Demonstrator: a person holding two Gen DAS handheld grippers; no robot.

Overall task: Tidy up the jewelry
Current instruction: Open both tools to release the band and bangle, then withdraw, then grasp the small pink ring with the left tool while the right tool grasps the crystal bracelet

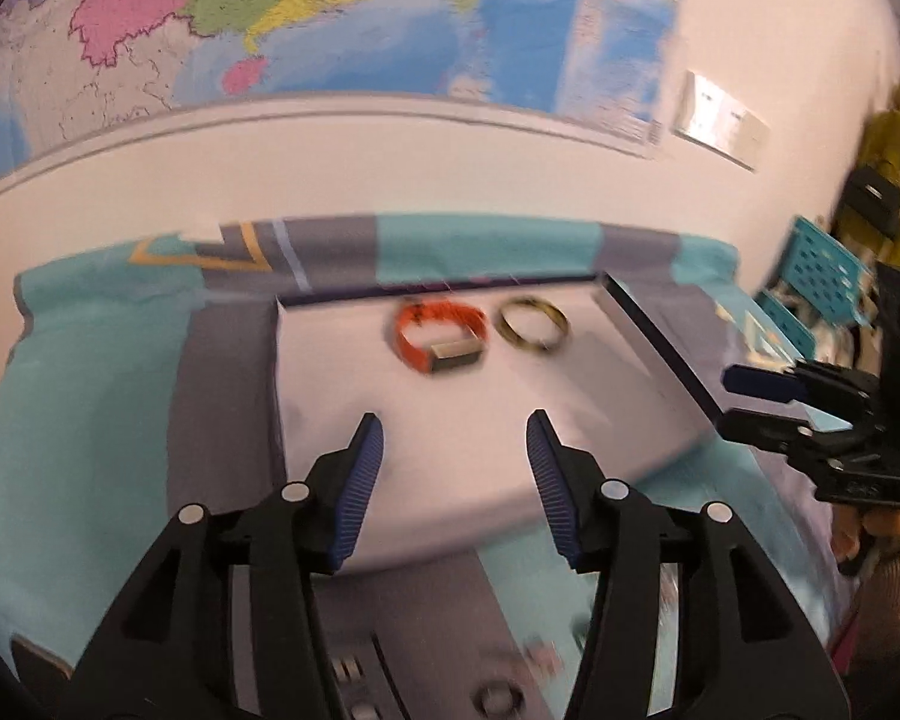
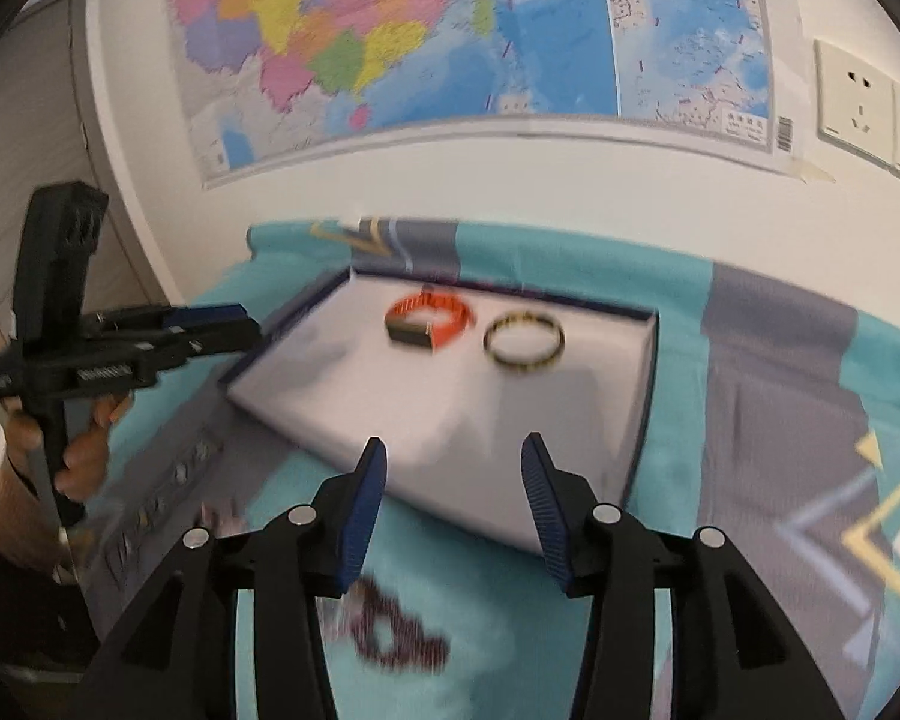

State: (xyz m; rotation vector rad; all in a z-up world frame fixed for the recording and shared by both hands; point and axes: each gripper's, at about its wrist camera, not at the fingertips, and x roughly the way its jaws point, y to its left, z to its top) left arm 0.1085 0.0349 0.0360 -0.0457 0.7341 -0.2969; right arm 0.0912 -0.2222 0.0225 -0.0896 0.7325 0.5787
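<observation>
Orange bracelet (image 1: 441,333) and gold-black bangle (image 1: 534,325) lie side by side, apart, at far end of white tray (image 1: 342,372) on teal-grey cloth (image 1: 90,420). Dark beaded bracelet (image 2: 399,630) lies on cloth near tray, blurred. Left claw (image 1: 455,450) and right claw (image 2: 453,468) both spread apart, empty.
</observation>
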